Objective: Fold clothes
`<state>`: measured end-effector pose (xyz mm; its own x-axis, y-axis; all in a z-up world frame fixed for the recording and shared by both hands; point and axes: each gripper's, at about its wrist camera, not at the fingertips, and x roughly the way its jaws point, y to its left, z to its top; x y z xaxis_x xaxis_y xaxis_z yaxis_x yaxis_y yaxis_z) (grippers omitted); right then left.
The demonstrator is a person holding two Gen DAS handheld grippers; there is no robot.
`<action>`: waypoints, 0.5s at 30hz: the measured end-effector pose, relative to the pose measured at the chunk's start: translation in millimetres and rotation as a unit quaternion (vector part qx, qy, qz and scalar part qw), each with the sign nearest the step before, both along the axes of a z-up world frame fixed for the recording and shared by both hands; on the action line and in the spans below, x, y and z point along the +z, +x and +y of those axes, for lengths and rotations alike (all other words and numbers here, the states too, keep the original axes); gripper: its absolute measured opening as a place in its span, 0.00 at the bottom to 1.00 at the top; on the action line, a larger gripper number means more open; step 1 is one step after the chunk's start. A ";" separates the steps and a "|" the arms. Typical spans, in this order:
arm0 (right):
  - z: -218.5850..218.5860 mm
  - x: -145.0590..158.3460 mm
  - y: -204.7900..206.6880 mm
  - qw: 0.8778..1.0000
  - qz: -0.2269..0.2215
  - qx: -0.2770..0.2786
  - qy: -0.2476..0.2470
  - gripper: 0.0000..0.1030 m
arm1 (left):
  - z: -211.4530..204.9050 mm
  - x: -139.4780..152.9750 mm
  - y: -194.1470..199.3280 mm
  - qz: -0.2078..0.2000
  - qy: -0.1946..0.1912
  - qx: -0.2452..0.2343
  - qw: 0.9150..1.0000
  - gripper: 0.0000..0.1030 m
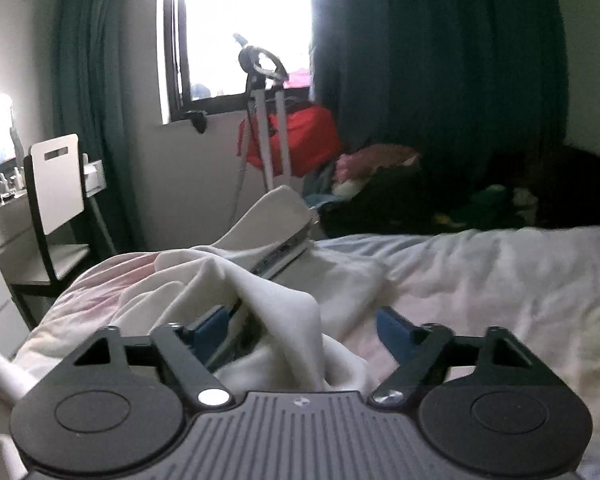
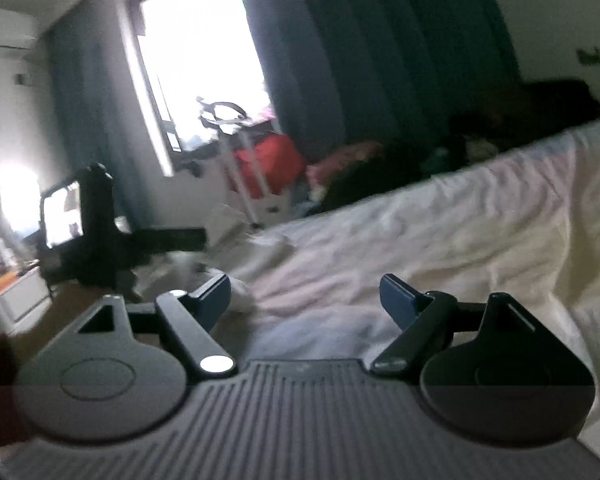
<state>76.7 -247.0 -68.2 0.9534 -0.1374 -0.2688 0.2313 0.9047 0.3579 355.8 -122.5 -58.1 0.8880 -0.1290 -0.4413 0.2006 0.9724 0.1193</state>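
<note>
The left gripper (image 1: 304, 326), jaws parted, is shown with a raised ridge of the white garment (image 1: 268, 308) between its fingers, left of centre, unpinched. The right gripper (image 2: 306, 296), agape and empty, is seen over bare bedsheet (image 2: 440, 240); the garment lies far left, beside the black gripper handle (image 2: 100, 224).

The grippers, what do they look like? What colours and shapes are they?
Both look alike. The left gripper has two blue fingers on black linkage bars with silvery pivot screws. Two round black discs flank a grey ribbed plate that carries a tiny round mark. The right gripper has the same blue fingers, black bars, discs and ribbed plate. No cables or sleeves show.
</note>
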 end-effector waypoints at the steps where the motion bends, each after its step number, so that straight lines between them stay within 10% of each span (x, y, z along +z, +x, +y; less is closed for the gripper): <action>1: -4.4 -5.9 6.5 1.000 0.006 -0.007 0.009 0.81 | -2.6 -4.4 8.0 0.003 0.002 -0.001 1.000 0.51; 5: -7.2 -19.5 22.3 1.000 -0.001 -0.026 -0.004 0.81 | -2.4 -7.8 11.8 -0.007 0.014 -0.007 1.000 0.14; 15: 4.2 -21.6 26.8 0.999 -0.024 -0.038 -0.028 0.81 | 47.0 20.6 -133.4 -0.055 0.025 -0.108 0.992 0.07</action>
<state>103.4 -242.8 -89.8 0.9515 -0.2226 -0.2123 0.2829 0.9042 0.3201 222.4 -75.5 -37.5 0.8857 -0.3016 -0.3529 0.3858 0.9009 0.1985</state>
